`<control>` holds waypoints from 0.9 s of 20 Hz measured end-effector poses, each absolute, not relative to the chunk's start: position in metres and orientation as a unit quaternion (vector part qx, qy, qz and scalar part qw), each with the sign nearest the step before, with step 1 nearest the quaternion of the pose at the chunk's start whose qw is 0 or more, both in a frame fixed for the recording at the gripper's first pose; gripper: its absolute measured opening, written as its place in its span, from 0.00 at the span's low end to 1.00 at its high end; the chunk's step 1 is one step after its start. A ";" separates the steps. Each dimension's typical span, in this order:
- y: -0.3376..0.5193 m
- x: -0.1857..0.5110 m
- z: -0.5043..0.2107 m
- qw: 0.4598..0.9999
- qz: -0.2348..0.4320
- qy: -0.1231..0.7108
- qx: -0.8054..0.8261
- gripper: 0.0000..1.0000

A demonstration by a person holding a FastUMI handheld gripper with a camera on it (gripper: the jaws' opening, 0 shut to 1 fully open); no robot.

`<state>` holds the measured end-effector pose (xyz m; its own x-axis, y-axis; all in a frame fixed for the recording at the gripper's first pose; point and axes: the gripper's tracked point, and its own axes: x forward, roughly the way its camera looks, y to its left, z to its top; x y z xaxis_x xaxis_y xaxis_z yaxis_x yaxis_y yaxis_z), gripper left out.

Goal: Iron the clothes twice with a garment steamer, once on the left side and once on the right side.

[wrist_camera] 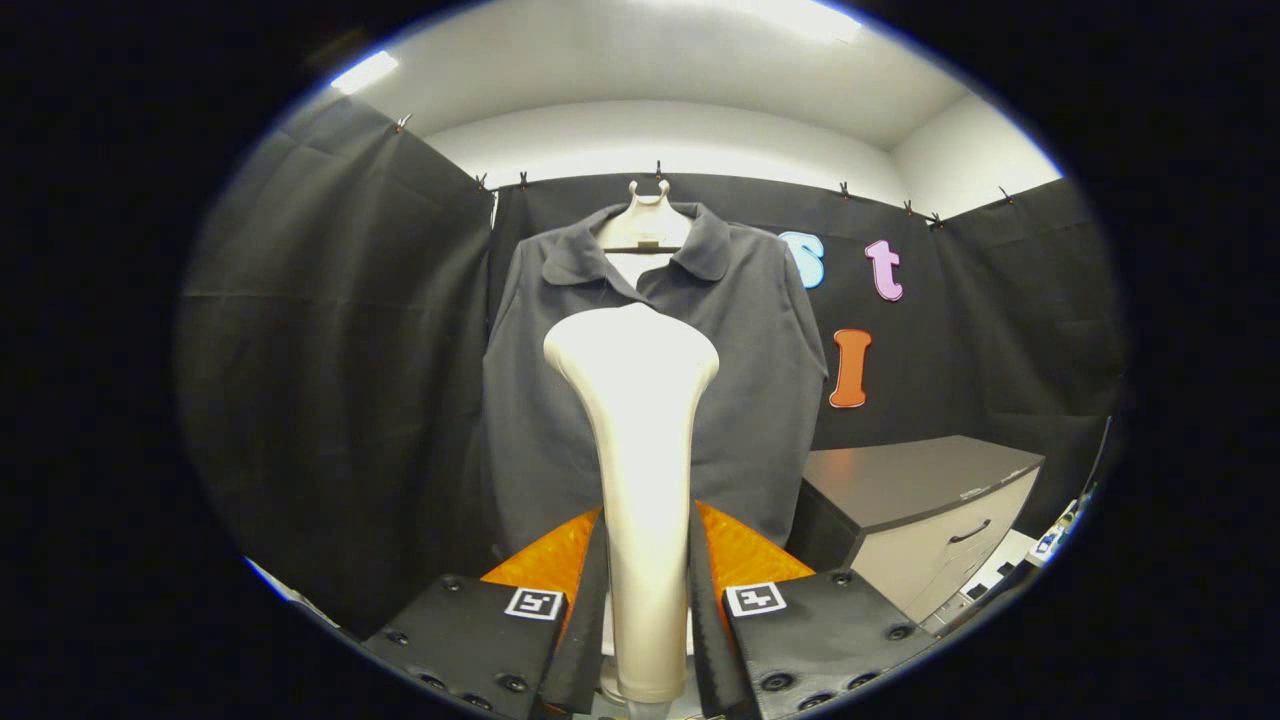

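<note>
A smooth, cream-coloured plastic garment steamer [640, 480] is standing upright between the two fingers of the gripper [646, 600], its slender handle running up from the bottom of the view and widening into a broad, rounded head. The fingers are pressing in on the handle from both sides, closed to the narrow width of the shaft and grasping it firmly. Beyond the steamer head, a dark grey short-sleeved polo shirt [745, 400] of soft matte fabric is hanging flat against the black cloth wall [330, 380] of the booth, facing the gripper. Its collar is lying open around a pale plastic hanger [647, 215], which is hooked at the top edge of the cloth. The steamer head is covering the middle of the shirt's chest, though it is not clear whether the two are touching. The wall cloth is hanging in slight creases and is being held up by small clips. To the right of the shirt and lower down, a boxy cabinet [920, 510] with a dark flat top and a pale drawer front with a curved handle is standing against the wall.
</note>
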<state>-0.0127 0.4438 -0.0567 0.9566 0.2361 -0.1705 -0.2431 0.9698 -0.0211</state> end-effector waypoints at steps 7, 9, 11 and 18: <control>0.381 -0.020 -0.007 0.992 0.120 0.048 -0.004 0.45; 0.363 -0.025 0.002 0.992 0.118 0.041 -0.002 0.45; 0.346 -0.029 0.009 0.992 0.120 0.041 -0.002 0.45; 0.303 -0.044 0.016 0.989 0.145 0.038 0.001 0.45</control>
